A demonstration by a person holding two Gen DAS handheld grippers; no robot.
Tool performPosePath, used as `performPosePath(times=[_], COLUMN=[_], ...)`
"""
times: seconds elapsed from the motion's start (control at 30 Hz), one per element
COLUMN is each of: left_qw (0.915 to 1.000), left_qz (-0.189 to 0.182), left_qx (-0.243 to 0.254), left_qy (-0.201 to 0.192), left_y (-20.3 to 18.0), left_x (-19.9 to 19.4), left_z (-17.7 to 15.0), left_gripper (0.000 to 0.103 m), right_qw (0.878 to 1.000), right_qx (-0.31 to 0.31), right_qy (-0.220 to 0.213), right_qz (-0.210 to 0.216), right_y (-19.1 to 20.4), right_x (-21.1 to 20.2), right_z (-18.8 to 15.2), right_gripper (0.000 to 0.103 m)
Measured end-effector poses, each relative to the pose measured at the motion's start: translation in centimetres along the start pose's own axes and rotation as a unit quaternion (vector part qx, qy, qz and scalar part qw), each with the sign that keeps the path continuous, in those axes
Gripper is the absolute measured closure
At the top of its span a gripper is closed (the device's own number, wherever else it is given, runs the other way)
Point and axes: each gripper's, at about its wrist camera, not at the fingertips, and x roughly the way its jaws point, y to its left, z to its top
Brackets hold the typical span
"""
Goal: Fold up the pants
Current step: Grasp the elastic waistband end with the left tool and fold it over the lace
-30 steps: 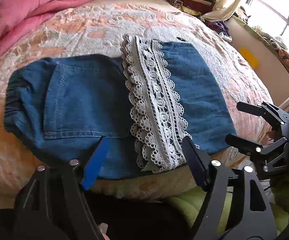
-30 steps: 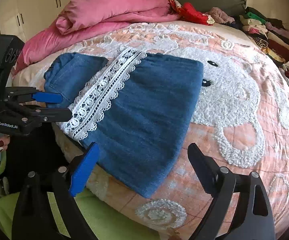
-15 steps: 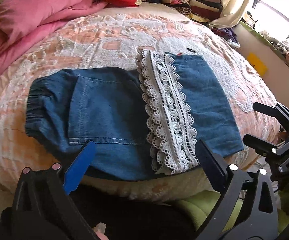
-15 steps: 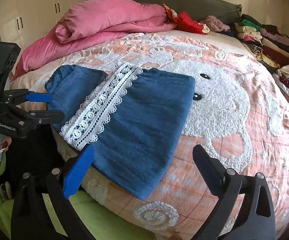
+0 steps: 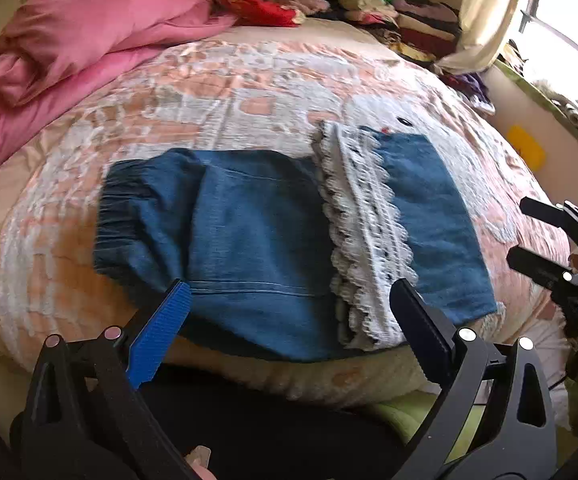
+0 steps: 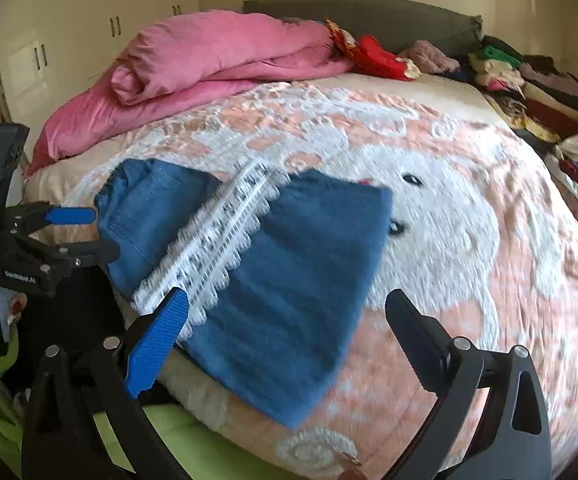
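Blue denim pants (image 5: 257,240) with a white lace hem band (image 5: 365,248) lie folded on the bed near its front edge; they also show in the right wrist view (image 6: 297,280). My left gripper (image 5: 289,308) is open and empty, held just above the pants' near edge. My right gripper (image 6: 285,316) is open and empty, over the near right part of the pants. Each gripper shows in the other's view: the right one (image 5: 529,236), the left one (image 6: 97,232).
The bed has a peach and white blanket (image 6: 469,240). A pink duvet (image 6: 217,60) lies at the back left. Stacked clothes (image 6: 529,84) sit at the back right. A window and curtain (image 5: 489,12) are at the right.
Both grippers have pulled back and up from the pants, so the pants look smaller and farther. Both stay open and empty. The pants have not moved.
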Motion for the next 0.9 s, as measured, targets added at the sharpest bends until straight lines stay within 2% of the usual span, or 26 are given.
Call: performPosePath(times=[0.2, 0.43, 0.57, 0.67, 0.7, 0.73, 0.77, 0.83, 0.87, 0.9], left_qw=[0.9989, 0.9931, 0.9893, 0.9867, 0.9848, 0.9823, 0.9808, 0.9788, 0.9788, 0.9789], left_qz=[0.016, 0.038, 0.025, -0.008, -0.022, -0.039, -0.047, -0.061, -0.067, -0.071], left_qx=[-0.044, -0.111, -0.144, -0.161, -0.170, -0.181, -0.186, -0.192, -0.191, -0.188], left_qy=[-0.005, -0.006, 0.011, 0.022, 0.027, 0.030, 0.034, 0.035, 0.033, 0.034], left_y=[3.4, 8.2, 10.1, 10.8, 11.0, 11.2, 11.3, 11.4, 11.5, 11.4], left_x=[-0.5, -0.6, 0.5, 1.7, 2.1, 2.5, 2.8, 3.0, 3.0, 3.1], left_z=[-0.2, -0.8, -1.1, -1.5, -1.7, -1.9, -2.1, -2.2, -2.2, -2.2], left_gripper=[0.010, 0.010, 0.010, 0.011, 0.013, 0.024, 0.039, 0.045, 0.052, 0.053], right_qw=[0.999, 0.994, 0.986, 0.979, 0.977, 0.974, 0.971, 0.966, 0.963, 0.961], right_qx=[-0.040, -0.084, -0.111, -0.126, -0.130, -0.134, -0.138, -0.147, -0.154, -0.161], right_qy=[-0.007, 0.017, 0.038, 0.061, 0.072, 0.083, 0.092, 0.105, 0.111, 0.116], right_qz=[0.022, 0.071, 0.117, 0.145, 0.155, 0.164, 0.175, 0.186, 0.192, 0.193], right_y=[2.2, 5.4, 8.0, 10.0, 10.7, 11.4, 12.0, 13.2, 13.8, 14.4], right_x=[1.5, 5.5, 8.2, 11.0, 12.0, 13.0, 13.9, 15.4, 16.1, 16.7], right_z=[4.0, 8.4, 10.3, 11.7, 12.2, 12.6, 13.0, 13.7, 13.9, 14.1], right_gripper=[0.005, 0.005, 0.005, 0.005, 0.005, 0.005, 0.005, 0.005, 0.005, 0.005])
